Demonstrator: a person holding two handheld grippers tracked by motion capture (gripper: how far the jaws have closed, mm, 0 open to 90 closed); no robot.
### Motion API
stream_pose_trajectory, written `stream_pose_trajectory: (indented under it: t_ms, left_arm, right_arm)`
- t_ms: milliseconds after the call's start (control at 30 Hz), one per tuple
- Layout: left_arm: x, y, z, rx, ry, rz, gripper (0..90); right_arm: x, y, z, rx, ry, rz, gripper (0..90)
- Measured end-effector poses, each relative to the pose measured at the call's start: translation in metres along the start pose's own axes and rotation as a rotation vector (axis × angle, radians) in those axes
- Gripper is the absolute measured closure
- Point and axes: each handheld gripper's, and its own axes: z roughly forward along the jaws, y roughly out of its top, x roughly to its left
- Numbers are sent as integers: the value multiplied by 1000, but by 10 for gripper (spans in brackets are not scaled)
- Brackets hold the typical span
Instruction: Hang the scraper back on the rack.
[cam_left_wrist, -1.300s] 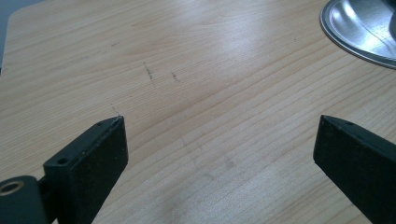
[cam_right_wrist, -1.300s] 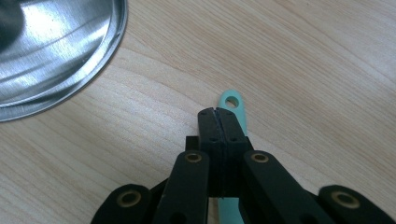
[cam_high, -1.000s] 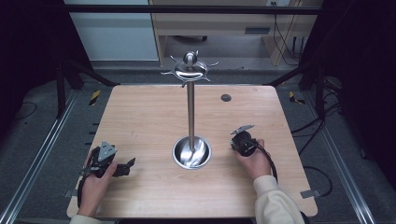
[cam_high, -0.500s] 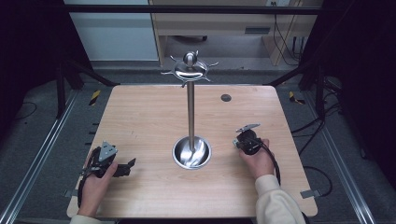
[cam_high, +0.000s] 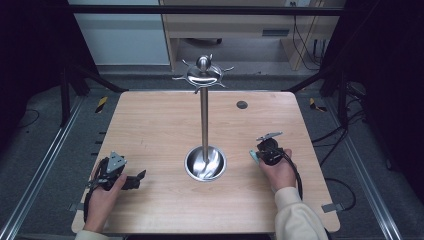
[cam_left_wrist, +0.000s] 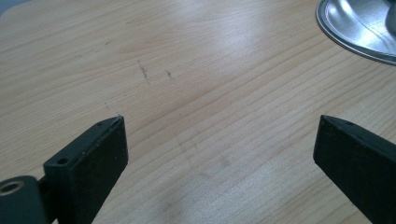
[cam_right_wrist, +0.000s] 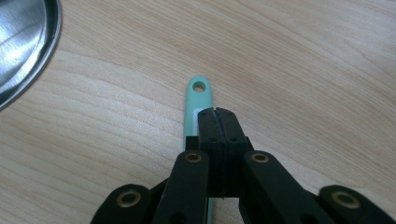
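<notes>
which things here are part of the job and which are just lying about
In the job: right gripper, shut above the mint green handle; steel hook stand with its dished base.

Lying about: left gripper, open over bare table; dark disc at the far edge.

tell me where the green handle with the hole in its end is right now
The green handle lies on the table under the shut right gripper, right of the stand's round steel base, its holed end poking past the tips.

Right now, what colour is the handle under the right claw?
Mint green handle with a white inlay; clearest in the right gripper view.
</notes>
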Motion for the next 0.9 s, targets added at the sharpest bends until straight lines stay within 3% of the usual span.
stream_pose_trajectory:
  t_ms: [300,567,667,733,900]
  left_arm:
    - [0,0,0,0,1,3,29]
    - [-1,0,1,3,-2,7,29]
    - [-1,0,1,5,-1,8,29]
    - [-1,0,1,5,-1,8,29]
    - [0,-1,1,11,3,7,29]
  right_arm:
    - [9,3,-5,-25,18,-18,900]
    - [15,3,4,18,46,-56,900]
    - [14,3,6,26,44,-54,900]
    - [10,3,5,31,11,-47,900]
    - [5,4,-1,17,24,1,863]
